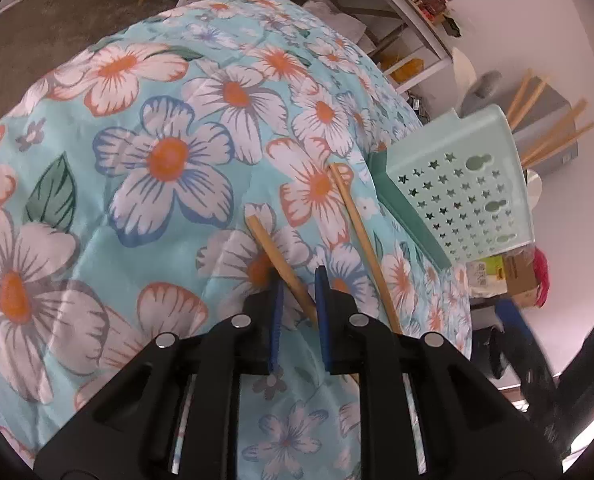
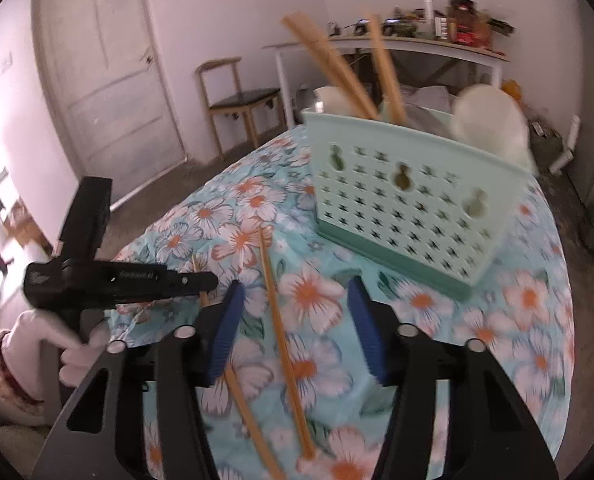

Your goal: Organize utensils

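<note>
- Now, left hand-held gripper (image 1: 299, 280): blue pads a narrow gap apart, one chopstick (image 1: 281, 268) running between them; pads near it, contact not clear, so can't tell if it's gripped.
- Second chopstick (image 1: 363, 240) lies just right of that gripper on the floral cloth (image 1: 137, 200), apart from the first.
- Right hand-held gripper (image 2: 295, 300): jaws wide apart, nothing held, hovering over the cloth.
- Right view: long chopstick (image 2: 283, 336) lies between the spread pads, not touching them; another chopstick (image 2: 253, 412) sits lower left, partly under the left pad.
- Left tool (image 2: 117, 280) visible at left of right view, held by a white-gloved hand (image 2: 53, 344).
- Mint basket (image 2: 409, 200) stands upright on the desk beyond the loose chopsticks, with several chopsticks (image 2: 337, 64) and white spoons (image 2: 489, 124) sticking out the top.
</note>
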A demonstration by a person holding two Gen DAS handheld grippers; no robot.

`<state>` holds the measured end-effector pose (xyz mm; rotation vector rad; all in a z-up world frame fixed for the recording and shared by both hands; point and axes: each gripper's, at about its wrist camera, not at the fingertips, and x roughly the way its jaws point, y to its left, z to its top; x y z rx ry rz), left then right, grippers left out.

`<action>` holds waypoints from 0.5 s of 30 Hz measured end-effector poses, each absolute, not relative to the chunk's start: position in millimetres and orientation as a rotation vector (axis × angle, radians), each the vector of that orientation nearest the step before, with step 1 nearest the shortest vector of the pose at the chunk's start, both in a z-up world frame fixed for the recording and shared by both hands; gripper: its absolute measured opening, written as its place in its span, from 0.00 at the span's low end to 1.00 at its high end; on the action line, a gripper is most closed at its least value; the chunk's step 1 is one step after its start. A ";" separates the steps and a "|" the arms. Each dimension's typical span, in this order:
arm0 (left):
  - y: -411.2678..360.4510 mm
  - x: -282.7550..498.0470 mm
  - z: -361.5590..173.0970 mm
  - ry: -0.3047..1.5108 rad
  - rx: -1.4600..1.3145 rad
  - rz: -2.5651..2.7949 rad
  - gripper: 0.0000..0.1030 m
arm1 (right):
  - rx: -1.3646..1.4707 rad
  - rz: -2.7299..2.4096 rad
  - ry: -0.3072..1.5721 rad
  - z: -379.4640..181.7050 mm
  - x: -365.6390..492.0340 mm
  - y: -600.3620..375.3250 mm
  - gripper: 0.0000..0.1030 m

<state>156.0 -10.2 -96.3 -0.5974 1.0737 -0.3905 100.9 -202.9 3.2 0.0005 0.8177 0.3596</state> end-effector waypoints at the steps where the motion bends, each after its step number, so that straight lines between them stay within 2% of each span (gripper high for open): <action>1: -10.2 155.1 -95.5 1.071 -0.585 -0.394 0.15 | -0.006 0.375 0.827 1.4 107.9 -198.9 0.43; 4: -8.8 153.4 -96.4 1.071 -0.582 -0.411 0.16 | -0.035 0.417 0.869 -4.0 131.4 -185.1 0.36; 15: 2.8 147.2 -103.3 1.051 -0.600 -0.491 0.17 | -0.109 0.530 1.051 -47.4 193.6 -139.7 0.26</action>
